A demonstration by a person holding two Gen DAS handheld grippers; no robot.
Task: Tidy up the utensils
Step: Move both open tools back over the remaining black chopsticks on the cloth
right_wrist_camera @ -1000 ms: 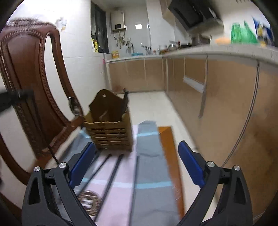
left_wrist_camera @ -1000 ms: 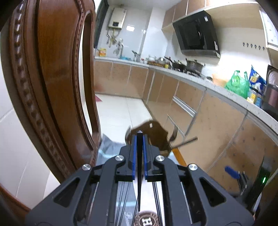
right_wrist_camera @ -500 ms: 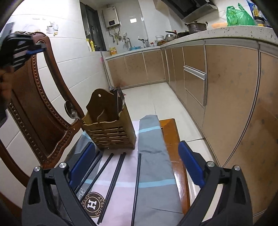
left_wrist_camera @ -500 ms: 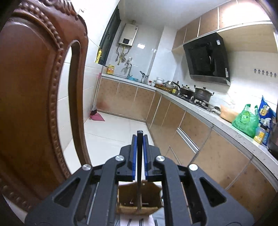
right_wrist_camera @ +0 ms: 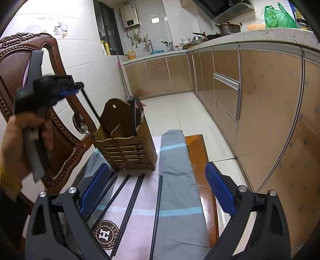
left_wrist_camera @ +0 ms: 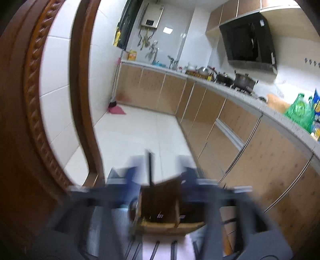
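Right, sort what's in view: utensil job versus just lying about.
Job:
- left gripper, with a black chopstick between its fingers
- wooden utensil holder
- loose chopsticks on the cloth
- spoon and fork in the holder
- right gripper, open

Lying about:
- carved chair
- green bag
- pot
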